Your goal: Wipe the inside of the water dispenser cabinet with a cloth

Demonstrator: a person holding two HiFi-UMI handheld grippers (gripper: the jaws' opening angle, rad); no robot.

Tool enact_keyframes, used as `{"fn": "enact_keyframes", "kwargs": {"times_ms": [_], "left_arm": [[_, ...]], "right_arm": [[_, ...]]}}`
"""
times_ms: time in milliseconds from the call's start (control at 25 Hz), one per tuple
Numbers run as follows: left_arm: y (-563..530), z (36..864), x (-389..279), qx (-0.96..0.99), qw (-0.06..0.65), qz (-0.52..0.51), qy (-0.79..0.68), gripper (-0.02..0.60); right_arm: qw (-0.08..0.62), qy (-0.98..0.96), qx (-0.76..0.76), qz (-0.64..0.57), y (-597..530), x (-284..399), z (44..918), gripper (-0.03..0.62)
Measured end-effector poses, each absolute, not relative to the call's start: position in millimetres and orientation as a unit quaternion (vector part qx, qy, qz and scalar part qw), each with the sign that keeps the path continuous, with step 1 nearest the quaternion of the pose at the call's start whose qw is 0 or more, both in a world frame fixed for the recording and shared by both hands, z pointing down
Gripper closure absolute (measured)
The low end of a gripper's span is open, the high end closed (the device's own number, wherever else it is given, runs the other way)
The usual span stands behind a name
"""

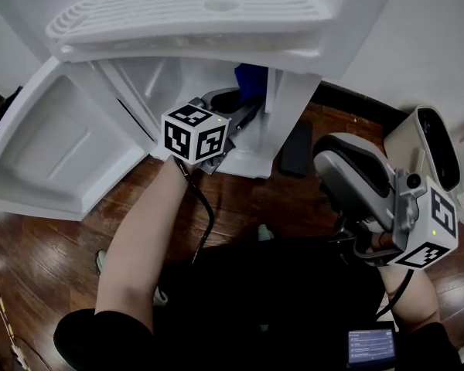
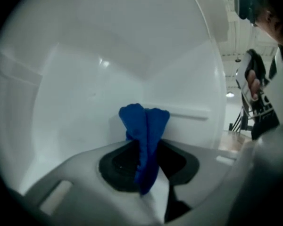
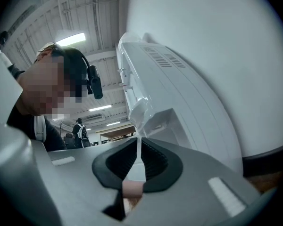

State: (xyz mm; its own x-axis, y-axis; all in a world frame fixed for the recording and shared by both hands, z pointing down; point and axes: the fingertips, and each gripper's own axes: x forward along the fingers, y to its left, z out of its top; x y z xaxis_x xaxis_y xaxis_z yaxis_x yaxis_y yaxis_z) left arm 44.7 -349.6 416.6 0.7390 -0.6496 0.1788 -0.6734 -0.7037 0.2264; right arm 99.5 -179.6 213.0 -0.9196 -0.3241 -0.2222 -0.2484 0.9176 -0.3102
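The right gripper (image 3: 138, 147) has its jaws closed together, with nothing held between them. Beyond the jaws stands the white water dispenser (image 3: 179, 102), with a slotted panel. At left, a person (image 3: 71, 62) wears a head-mounted camera (image 3: 95, 86) beneath a ceiling light (image 3: 70, 39).

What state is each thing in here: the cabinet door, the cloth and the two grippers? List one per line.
cabinet door, swung wide open.
blue cloth, bunched up and clamped between jaws.
left gripper, shut on the blue cloth, reaching into the cabinet.
right gripper, shut with nothing in it, held outside the cabinet.
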Motion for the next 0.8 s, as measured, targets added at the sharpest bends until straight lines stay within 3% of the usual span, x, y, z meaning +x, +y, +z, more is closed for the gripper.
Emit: {"fn": "enact_keyframes", "kwargs": {"times_ms": [480,560,800], "left_arm": [[-221,397,44,0.968,0.204,0.003,-0.149,0.479],[-218,376,30,0.971,0.178,-0.004,-0.161,0.479],[-319,307,0,0.922,0.049,-0.014,-0.383,0.477]], "right_arm": [[0.105,0.972,-0.159,-0.140,-184,94,223,0.563],[0.108,0.971,-0.161,-0.139,-185,94,222,0.563],[0.104,0.973,-0.160,-0.131,-182,91,222,0.563]]}}
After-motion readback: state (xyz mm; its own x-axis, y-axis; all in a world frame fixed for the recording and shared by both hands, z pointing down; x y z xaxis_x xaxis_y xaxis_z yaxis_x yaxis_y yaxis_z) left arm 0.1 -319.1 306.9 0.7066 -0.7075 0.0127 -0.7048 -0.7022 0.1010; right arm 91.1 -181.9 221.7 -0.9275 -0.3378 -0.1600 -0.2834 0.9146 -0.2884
